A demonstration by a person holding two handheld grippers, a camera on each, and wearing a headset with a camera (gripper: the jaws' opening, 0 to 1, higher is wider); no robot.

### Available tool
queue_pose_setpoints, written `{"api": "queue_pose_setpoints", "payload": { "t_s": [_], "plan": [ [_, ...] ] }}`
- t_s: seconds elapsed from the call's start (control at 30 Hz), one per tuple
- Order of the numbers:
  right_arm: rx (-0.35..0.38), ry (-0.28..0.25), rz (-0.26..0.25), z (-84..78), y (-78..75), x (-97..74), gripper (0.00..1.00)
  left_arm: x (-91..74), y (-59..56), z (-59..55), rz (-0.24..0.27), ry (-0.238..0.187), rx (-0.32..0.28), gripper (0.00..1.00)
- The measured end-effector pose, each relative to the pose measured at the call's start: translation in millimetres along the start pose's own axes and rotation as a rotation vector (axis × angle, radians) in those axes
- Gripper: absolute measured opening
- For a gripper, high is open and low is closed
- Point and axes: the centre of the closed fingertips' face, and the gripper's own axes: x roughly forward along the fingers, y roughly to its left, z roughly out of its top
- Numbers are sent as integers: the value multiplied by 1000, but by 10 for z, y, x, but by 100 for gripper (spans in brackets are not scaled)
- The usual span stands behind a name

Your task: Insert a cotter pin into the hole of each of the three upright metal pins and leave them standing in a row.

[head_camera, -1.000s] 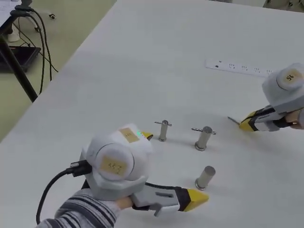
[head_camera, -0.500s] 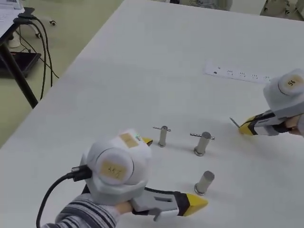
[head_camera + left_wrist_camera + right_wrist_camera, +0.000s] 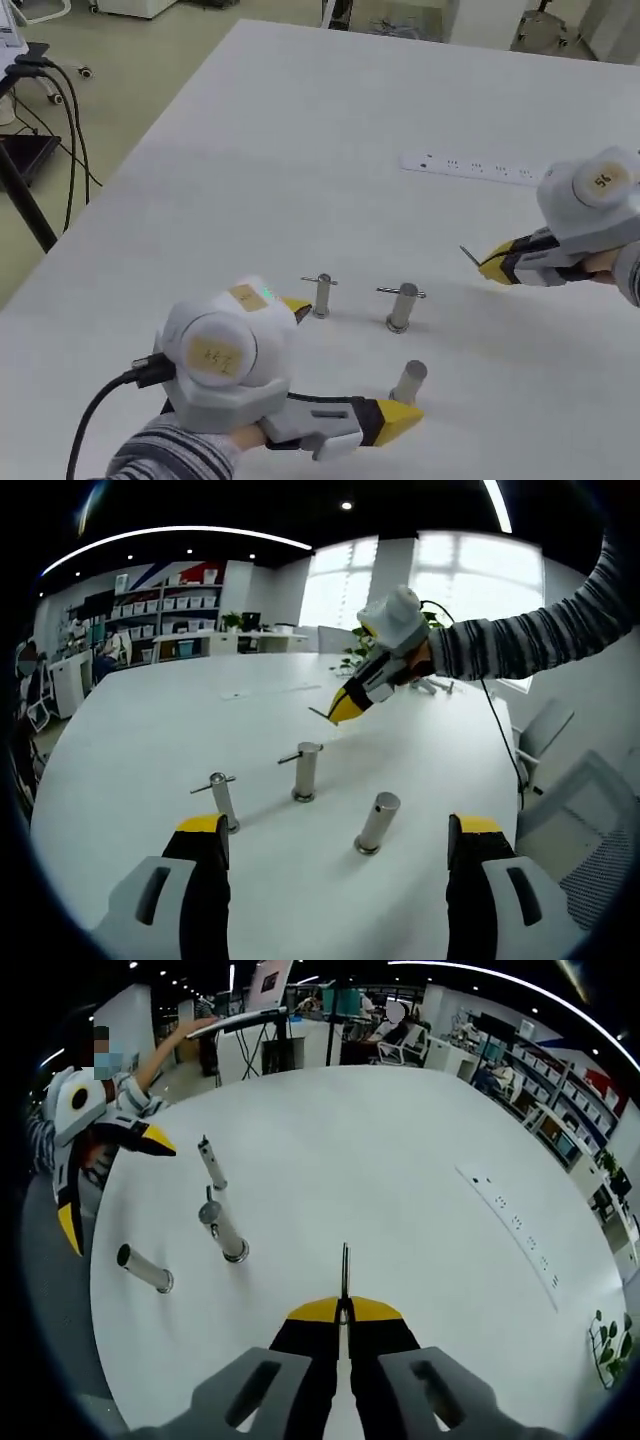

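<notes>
White table (image 3: 300, 150) in an open office, head view: three upright metal pins stand near its front edge. The left pin (image 3: 321, 296) and the middle pin (image 3: 401, 306) each carry a cotter pin through the top. The bare pin (image 3: 410, 381) stands nearer the person, just in front of the middle pin. The left tongs (image 3: 350, 362) are spread wide, grasping nothing, one yellow tip beside the left pin, the other just near of the bare pin. To the right, well apart from the pins, the right tongs (image 3: 487, 266) are clenched on a loose cotter pin (image 3: 468, 256). A power strip (image 3: 470, 168) lies farther back.

Left gripper view: the released jaws flank the table in front of all three pins, touching none. The bare pin (image 3: 377, 822) is closest. Beyond them, the right tongs (image 3: 345, 708) hover above the table, a striped sleeve (image 3: 520, 640) behind them.

Right gripper view: the jaws are pressed together on the loose cotter pin (image 3: 344, 1270), which juts straight ahead over the table. The three pins stand to the left, the bare pin (image 3: 145, 1268) lowest in the frame.
</notes>
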Motion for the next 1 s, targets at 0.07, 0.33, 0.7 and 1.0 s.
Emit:
{"api": "queue_pose_setpoints", "payload": {
  "t_s": [0.07,0.33,0.7,1.0],
  "plan": [
    [-12,-15,-4,35,67,-43,0,-8,13,26,9,-8,4,82],
    [-84,-68,-1,167,324,-168,0,-36,57,135,7,-18,-13,74],
    [-255,-120,23,382,704,-292,0,-52,62,247,-54,-30,-119,63],
    [-371,-135,43,427,929,-322,0,-57,30,319,-80,-25,-157,55]
  ]
}}
